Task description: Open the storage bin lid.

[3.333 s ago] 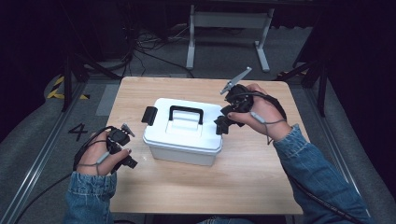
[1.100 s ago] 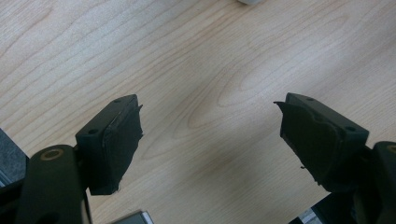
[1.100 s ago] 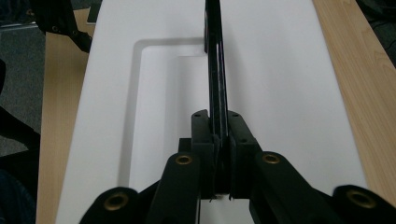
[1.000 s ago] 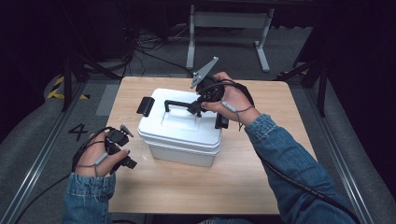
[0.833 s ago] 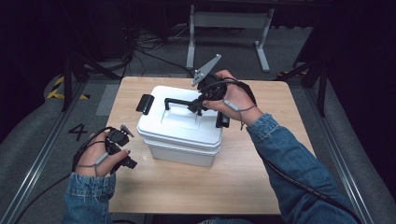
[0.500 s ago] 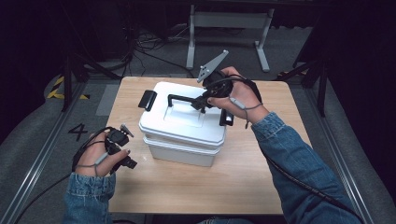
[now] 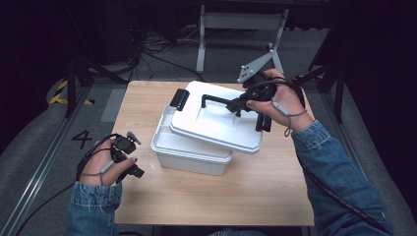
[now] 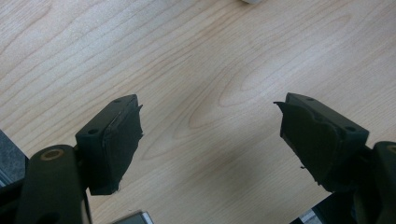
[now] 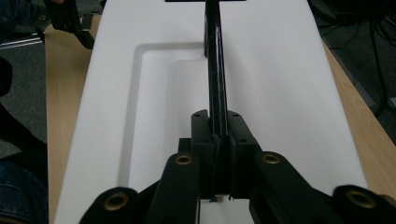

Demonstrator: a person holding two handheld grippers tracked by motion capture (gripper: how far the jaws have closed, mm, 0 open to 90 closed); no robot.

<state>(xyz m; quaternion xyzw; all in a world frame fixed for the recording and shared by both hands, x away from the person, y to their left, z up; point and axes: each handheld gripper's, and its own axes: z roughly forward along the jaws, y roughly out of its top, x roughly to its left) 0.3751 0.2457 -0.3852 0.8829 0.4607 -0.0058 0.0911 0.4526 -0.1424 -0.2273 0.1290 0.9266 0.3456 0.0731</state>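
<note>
Lifted since earlier, the lid (image 7: 216,120) is hanging tilted above the box (image 7: 189,150), handle (image 9: 215,70) pinched between the right gripper (image 7: 241,104) jaws. Left gripper (image 8: 210,135) jaws are resting wide over the bench (image 8: 196,60). Keep raising level.

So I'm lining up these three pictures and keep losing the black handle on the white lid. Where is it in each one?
High view: the handle sits right of centre on the lifted lid, its right end in the right claw.
Left gripper view: wooden table between the left claw's open jaws; I can't find the handle there.
Right gripper view: the handle runs up the middle, pinched at the bottom.
Shared landmark: the wooden table.
</note>
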